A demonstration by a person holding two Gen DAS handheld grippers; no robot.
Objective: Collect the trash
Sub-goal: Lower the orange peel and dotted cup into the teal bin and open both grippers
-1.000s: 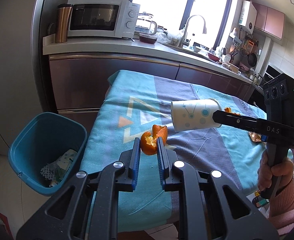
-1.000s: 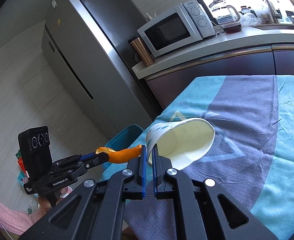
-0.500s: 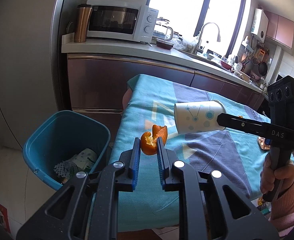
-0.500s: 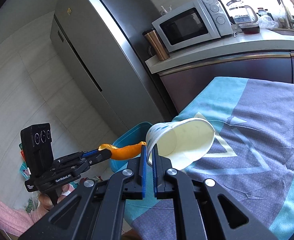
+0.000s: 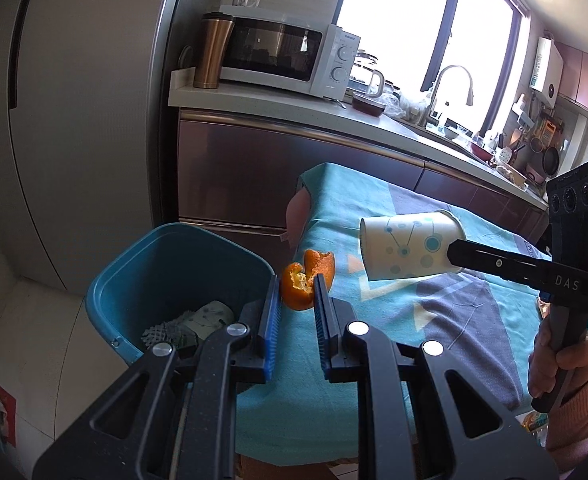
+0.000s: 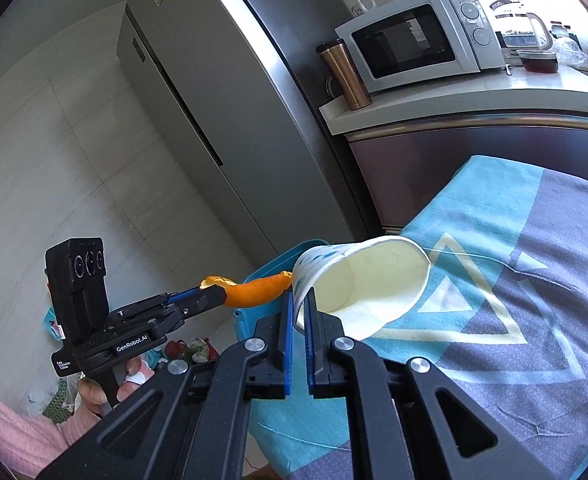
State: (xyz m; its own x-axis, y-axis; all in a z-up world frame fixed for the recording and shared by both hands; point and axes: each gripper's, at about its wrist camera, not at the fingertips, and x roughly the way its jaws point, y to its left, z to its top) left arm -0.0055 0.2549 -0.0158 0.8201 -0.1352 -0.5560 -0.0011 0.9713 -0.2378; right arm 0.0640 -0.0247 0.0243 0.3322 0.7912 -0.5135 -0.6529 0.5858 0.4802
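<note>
My left gripper (image 5: 297,286) is shut on an orange peel (image 5: 307,283) and holds it in the air just right of the blue trash bin's rim (image 5: 182,236). The peel (image 6: 254,290) and the left gripper (image 6: 214,294) also show in the right wrist view. My right gripper (image 6: 298,300) is shut on the rim of a white paper cup (image 6: 369,280) with blue dots, held on its side above the table. The cup (image 5: 407,246) and right gripper (image 5: 453,256) show in the left wrist view. The bin holds crumpled trash (image 5: 190,322).
The table has a teal and grey cloth (image 5: 433,320). A steel fridge (image 5: 74,120) stands left of the bin. A counter (image 5: 294,108) behind carries a microwave (image 5: 286,56) and a copper tumbler (image 5: 214,54). Small orange scraps lie at the table's far right edge.
Both grippers have moved left toward the bin with their loads. The peel has gone from above the cloth to the bin's right rim. The cup follows behind it.
</note>
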